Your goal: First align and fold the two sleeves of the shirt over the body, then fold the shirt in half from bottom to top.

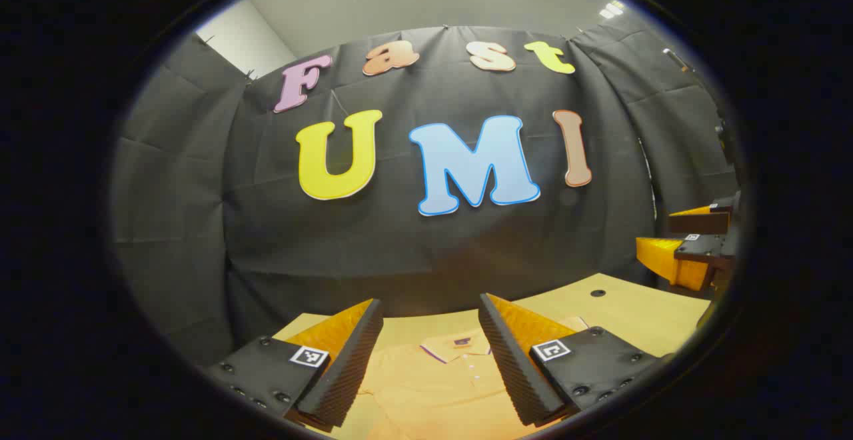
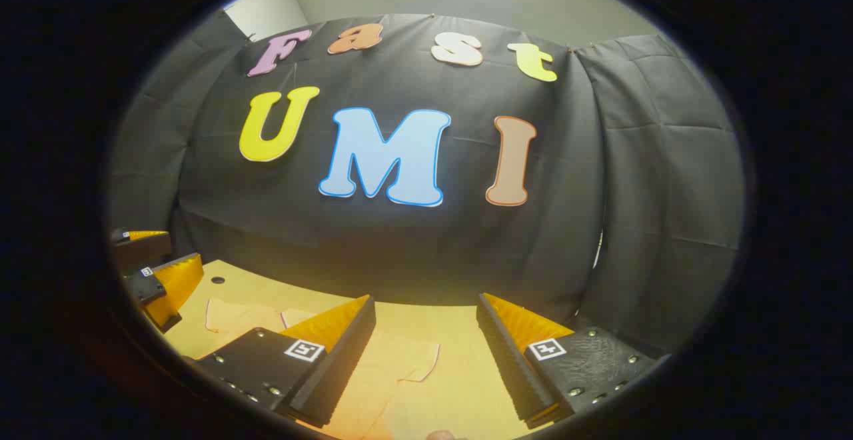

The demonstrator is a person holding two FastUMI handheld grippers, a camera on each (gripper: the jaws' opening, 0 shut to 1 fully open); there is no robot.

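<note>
Left gripper (image 1: pixel 430 353) is hanging above the table (image 1: pixel 626 310) with jaws spread wide and nothing between them, looking down at the shirt's (image 1: pixel 433 387) collar and button placket lying flat near the table's middle. Right gripper (image 2: pixel 426 353) is also hovering with jaws wide apart and empty, over a sleeve (image 2: pixel 406 360) that is spreading out toward the table's right side; in this right gripper view the left gripper is showing at the far left edge of the table, and in the left gripper view the right gripper (image 1: pixel 693 253) is showing off at the right edge. Shirt is lying spread, front up, collar pointing to the far edge, sleeves not yet folded, so judging the task as at its start. Judging the fabric as thin, light and floppy: it is going to drape, wrinkle and drag the body along if pulled too fast, no risk of breaking. Best hold is looking like a pinch at each sleeve's cuff or outer hem, taking only one layer, lifting just off the table and laying it across the chest. Pads are looking ribbed, so slip is probably low; the risk is grabbing body fabric underneath too or catching the table. Hem and lower body are out of sight, cannot tell how flat they are lying.
</note>
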